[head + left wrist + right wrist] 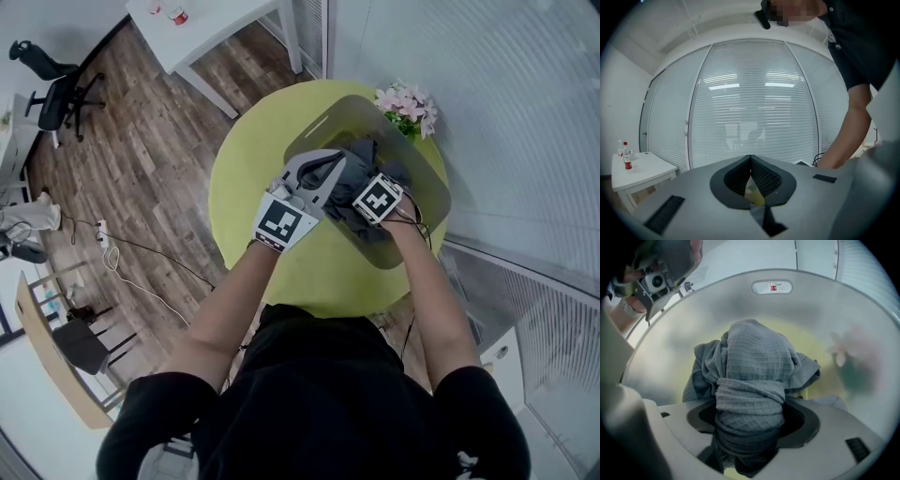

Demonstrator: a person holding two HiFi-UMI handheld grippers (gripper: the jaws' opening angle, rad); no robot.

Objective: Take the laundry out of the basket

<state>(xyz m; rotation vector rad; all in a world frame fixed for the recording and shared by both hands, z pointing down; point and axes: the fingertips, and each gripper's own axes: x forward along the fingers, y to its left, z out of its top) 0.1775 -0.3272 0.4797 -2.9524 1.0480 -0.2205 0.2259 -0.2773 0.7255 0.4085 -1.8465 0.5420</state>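
Laundry [752, 366] seemingly in right hand-held gripper [747, 430]

The basket [375, 251] walls hem the right gripper [377, 202] on every side; only upward is open. Flowers [408, 105] crowd its far rim, perhaps touching. Grey cloth [752, 371] fills the middle.

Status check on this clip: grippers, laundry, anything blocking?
Left gripper shut, empty, at the basket rim. Right gripper shut on grey towel, inside basket. Nothing in the way.
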